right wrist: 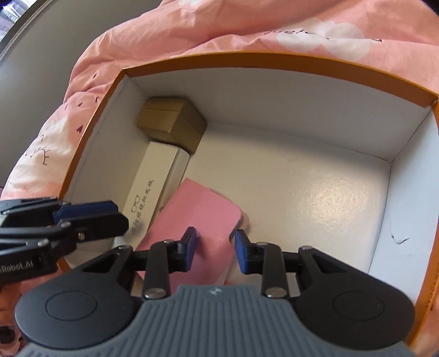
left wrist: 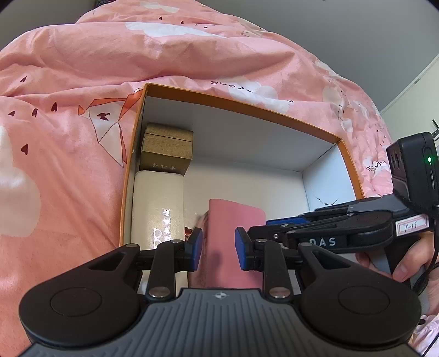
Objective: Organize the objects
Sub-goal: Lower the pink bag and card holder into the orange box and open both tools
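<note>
An orange-rimmed white box [left wrist: 241,108] [right wrist: 274,59] lies on the bedding. Inside, along its left wall, stand a gold box [left wrist: 167,148] [right wrist: 172,123] and a white glasses case [left wrist: 156,208] [right wrist: 153,189]. A pink flat case [left wrist: 233,236] [right wrist: 197,217] lies beside the white one. My left gripper [left wrist: 218,248] is open just above the pink case, empty. My right gripper [right wrist: 215,251] is open over the same pink case, with its jaws either side of the case's near end; it also shows in the left wrist view [left wrist: 323,233].
A pink patterned duvet [left wrist: 82,115] [right wrist: 192,24] surrounds the box. The right half of the box floor [right wrist: 315,192] is bare white. A grey wall [left wrist: 370,33] lies beyond the bed.
</note>
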A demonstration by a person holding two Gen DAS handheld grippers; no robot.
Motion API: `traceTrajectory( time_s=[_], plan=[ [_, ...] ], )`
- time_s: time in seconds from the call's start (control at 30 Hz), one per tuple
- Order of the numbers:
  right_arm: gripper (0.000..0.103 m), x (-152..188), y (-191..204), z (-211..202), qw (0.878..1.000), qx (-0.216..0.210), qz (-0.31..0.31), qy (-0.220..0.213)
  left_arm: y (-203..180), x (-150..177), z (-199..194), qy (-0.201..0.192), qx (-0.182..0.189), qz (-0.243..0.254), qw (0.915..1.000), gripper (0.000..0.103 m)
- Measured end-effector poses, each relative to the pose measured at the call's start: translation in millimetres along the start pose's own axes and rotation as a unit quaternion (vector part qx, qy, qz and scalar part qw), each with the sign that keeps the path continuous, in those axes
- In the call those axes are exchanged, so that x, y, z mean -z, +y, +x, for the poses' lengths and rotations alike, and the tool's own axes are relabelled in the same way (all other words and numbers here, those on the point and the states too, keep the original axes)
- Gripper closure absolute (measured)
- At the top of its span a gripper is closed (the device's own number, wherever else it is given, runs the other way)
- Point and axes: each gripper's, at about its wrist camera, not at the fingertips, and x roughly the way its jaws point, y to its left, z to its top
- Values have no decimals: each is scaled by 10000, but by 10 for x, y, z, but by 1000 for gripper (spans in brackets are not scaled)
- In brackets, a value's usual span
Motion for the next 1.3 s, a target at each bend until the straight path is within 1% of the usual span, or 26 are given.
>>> traceTrajectory(
  time_s=[0.13, 0.23, 0.3, 0.33, 0.37, 0.4, 0.5, 0.6, 0.8, 0.83, 0.9, 0.97, 1.03, 1.1, 1.2, 1.3],
  plan=[
    [72, 47, 212, 11, 9976, 84, -676, -149, 9, 5, -1, -2, -8, -7, 10000, 73],
    [72, 62, 254, 21, 9954, 64, -931, -208, 12, 2, -12, -15, 0, -24, 10000, 73],
    [72, 66, 240, 29, 9942, -56, -1048, -243, 7, -2, -15, -27, 5, -22, 10000, 73],
    [72, 65, 240, 42, 9938, -175, -1076, -217, 1, 2, -20, -36, 6, -10, 10000, 73],
    [72, 74, 255, 64, 9931, -384, -1100, -120, -7, 10, -27, -46, 1, 12, 10000, 73],
    [72, 96, 294, 82, 9924, -444, -1146, -86, -14, 20, -36, -56, -4, 35, 10000, 73],
    [71, 123, 405, 69, 9922, -170, -1227, -155, -40, 63, -58, -75, 2, 97, 9999, 73],
    [71, 131, 387, 52, 9940, -109, -1077, -164, -51, 93, -98, -115, 102, 154, 9998, 73],
    [69, 149, 321, -33, 9979, -16, -611, -200, 49, 25, -198, -252, 134, -83, 9996, 73],
    [65, 156, 306, -58, 9983, -4, -542, -237, 74, 5, -207, -254, 182, -163, 9994, 73],
    [61, 168, 228, -118, 9990, -8, -279, -345, 115, -31, -219, -261, 247, -308, 9989, 73],
    [56, 169, 117, -147, 9991, -97, 92, -396, 131, -56, -239, -320, 217, -355, 9986, 73],
    [37, 164, 18, -131, 9982, -115, 465, -367, 131, -67, -257, -349, 204, -348, 9986, 73],
    [34, 172, -53, -75, 9967, -181, 760, -220, 139, -67, -256, -330, 227, -371, 9985, 73],
    [29, 201, -89, 27, 9930, -471, 1084, 27, 138, -62, -233, -288, 204, -373, 9987, 73],
    [32, 224, -26, 118, 9912, -633, 1156, 139, 133, -55, -212, -252, 196, -369, 9988, 73]
  ],
)
